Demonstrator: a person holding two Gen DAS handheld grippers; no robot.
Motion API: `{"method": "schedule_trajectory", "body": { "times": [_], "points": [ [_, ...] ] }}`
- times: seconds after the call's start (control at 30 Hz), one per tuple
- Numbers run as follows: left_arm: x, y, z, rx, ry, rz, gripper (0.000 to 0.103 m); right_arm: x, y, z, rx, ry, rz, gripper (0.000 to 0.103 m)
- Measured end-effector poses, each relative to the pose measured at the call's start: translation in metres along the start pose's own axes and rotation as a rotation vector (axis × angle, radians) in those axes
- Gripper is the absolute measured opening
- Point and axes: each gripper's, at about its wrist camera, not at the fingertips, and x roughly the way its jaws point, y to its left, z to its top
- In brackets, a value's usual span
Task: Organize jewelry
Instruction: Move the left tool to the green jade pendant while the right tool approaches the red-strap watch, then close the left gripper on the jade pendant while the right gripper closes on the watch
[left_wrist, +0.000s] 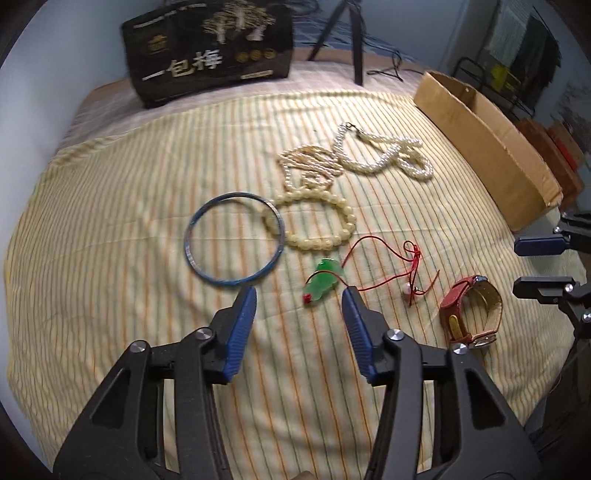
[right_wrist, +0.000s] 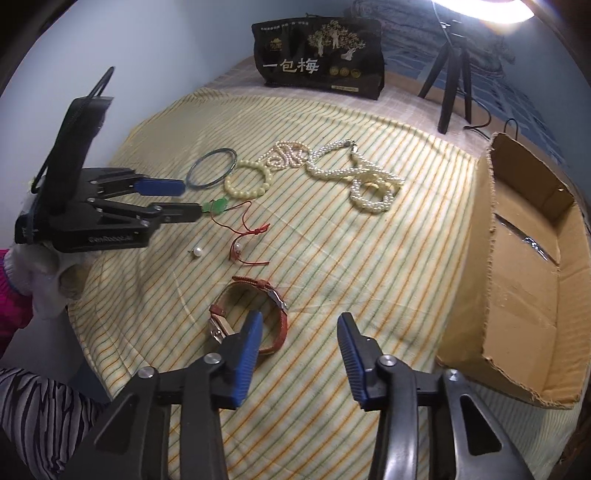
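Left claw (right_wrist: 192, 201) hides part of green pendant (right_wrist: 220, 204) (red cord).

bare striped cloth (right_wrist: 417, 236) lies open between the cardboard box (right_wrist: 517, 280) and the watch (right_wrist: 255, 314); jewelry crowds beyond the watch.

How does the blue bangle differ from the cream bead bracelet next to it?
The blue bangle is one thin, plain hoop; the cream bead bracelet is a ring of chunky round beads. The bangle looks bluish grey, the bracelet pale cream. The bangle's ring looks wider than the bracelet's. The bracelet meets the pearl necklaces behind it; the bangle does not. Both lie flat on the striped cloth, overlapping at one edge, and neither is held.
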Motion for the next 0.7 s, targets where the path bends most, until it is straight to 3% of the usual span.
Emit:
{"method": "schedule_trajectory", "body": {
  "times": [0.1, 0.43, 0.7],
  "points": [
    [0.009, -0.004, 0.003, 0.032, 0.013, 0.0, 0.039, 0.004, 0.004, 0.002, -0.015, 0.005, 0.013, 0.039],
    [0.019, -0.009, 0.007, 0.069, 0.015, -0.001, 0.038, 0.017, 0.006, 0.003, -0.018, 0.032, 0.037, 0.036],
    [0.021, -0.01, 0.007, 0.055, 0.011, -0.026, 0.025, 0.021, 0.01, 0.003, -0.03, 0.051, 0.04, 0.03]
  ]
}}
